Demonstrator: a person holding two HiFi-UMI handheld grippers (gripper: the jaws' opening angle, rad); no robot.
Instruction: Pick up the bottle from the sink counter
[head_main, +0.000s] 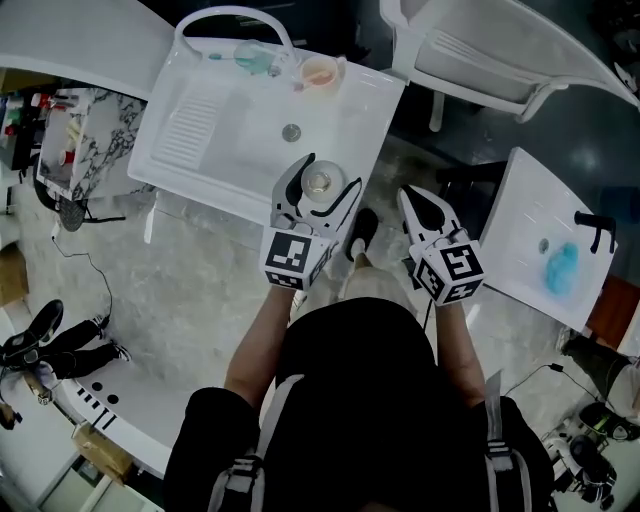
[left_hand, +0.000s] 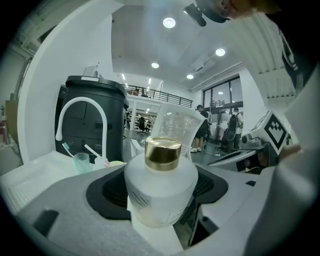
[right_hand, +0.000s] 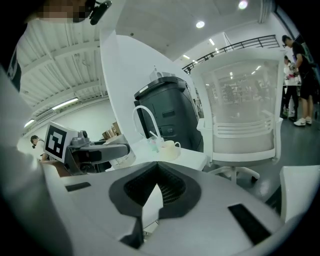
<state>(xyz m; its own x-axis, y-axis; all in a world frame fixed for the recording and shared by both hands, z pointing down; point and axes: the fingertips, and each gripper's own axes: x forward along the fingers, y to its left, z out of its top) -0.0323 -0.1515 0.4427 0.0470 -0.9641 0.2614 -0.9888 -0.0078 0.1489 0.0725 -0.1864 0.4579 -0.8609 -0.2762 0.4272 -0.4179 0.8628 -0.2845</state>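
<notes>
A frosted white bottle with a gold cap sits between the jaws of my left gripper, which is shut on it. From the head view the bottle is seen cap-up, over the front right part of the white sink counter. I cannot tell whether its base touches the counter. My right gripper is off the counter's right edge, over the floor, shut with nothing between its pads.
At the back of the sink are a curved white faucet, a teal cup with a toothbrush, and a peach cup. A white chair stands behind right. A second sink is at the right.
</notes>
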